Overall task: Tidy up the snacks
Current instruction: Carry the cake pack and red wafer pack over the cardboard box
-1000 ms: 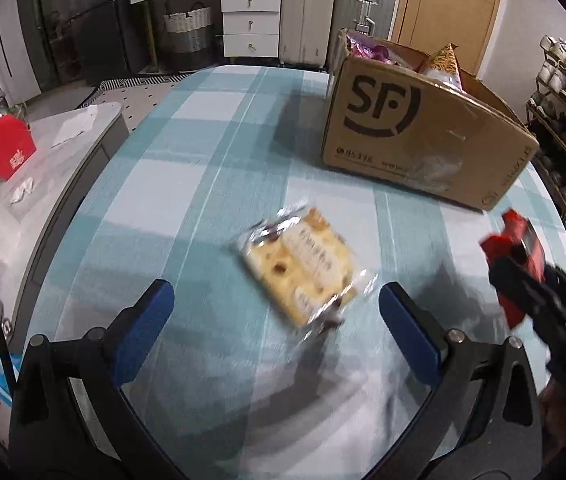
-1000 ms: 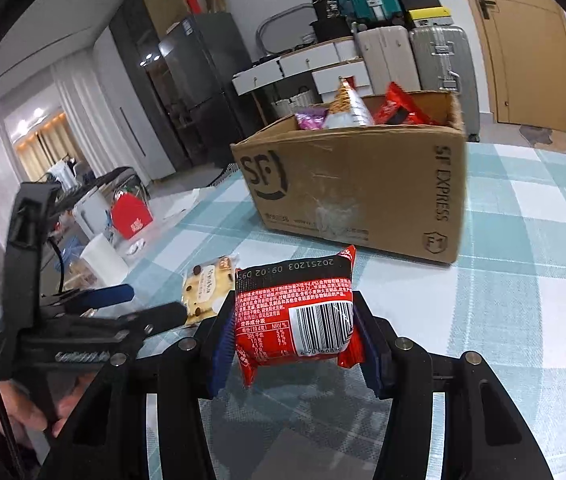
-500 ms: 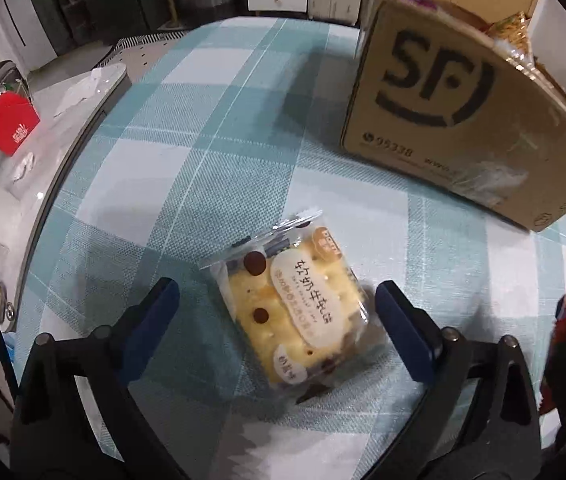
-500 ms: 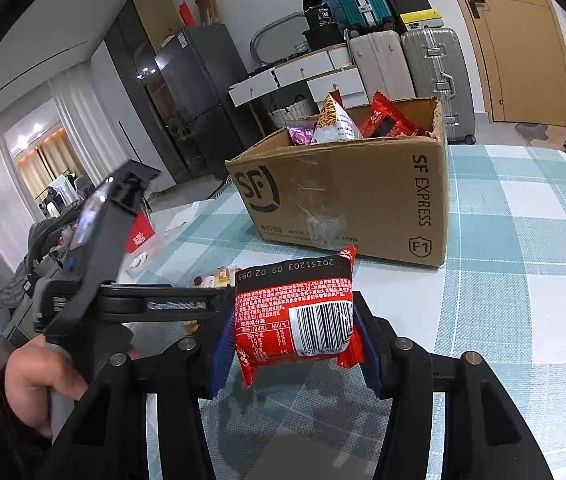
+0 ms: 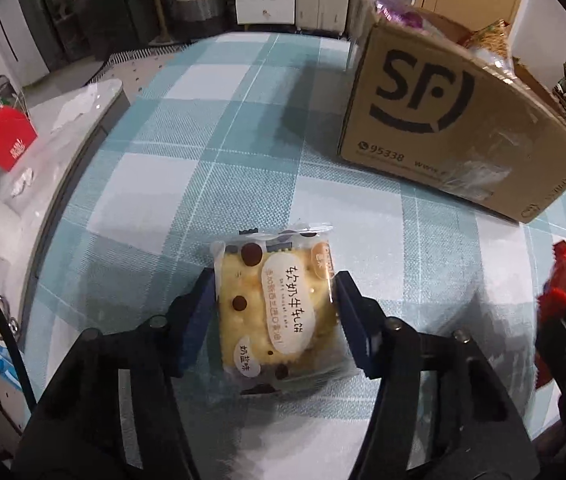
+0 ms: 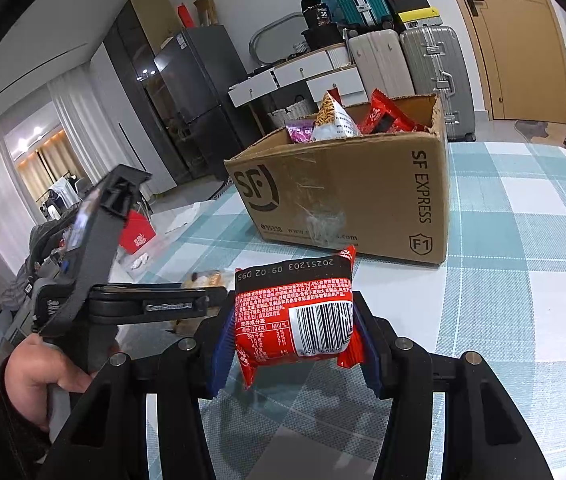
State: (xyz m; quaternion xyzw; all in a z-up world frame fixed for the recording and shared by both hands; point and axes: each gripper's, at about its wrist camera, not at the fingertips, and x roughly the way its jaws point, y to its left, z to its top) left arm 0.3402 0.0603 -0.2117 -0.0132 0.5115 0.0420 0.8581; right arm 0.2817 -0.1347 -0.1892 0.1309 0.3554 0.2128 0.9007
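Note:
A clear packet of yellow cake with chocolate chips [image 5: 275, 308] lies on the checked tablecloth [image 5: 203, 140]. My left gripper [image 5: 275, 314] is over it, jaws closing, and both blue pads [image 5: 203, 312] press the packet's sides. In the right wrist view my right gripper [image 6: 293, 328] is shut on a red snack packet [image 6: 295, 308], held above the table. The same red packet [image 5: 563, 292] shows at the right edge of the left wrist view. An open SF cardboard box [image 6: 347, 200] with several snack bags stands behind; it is at the far right [image 5: 443, 120] in the left wrist view.
A person's hand [image 6: 39, 376] holds the left gripper's handle. A side counter with a red carton [image 5: 9, 142] and papers runs along the table's left edge. Suitcases [image 6: 435, 68], white drawers and a door stand behind the box.
My left gripper came down over the cake packet and its jaws narrowed from wide apart onto the packet's sides. The right gripper kept still with the red packet.

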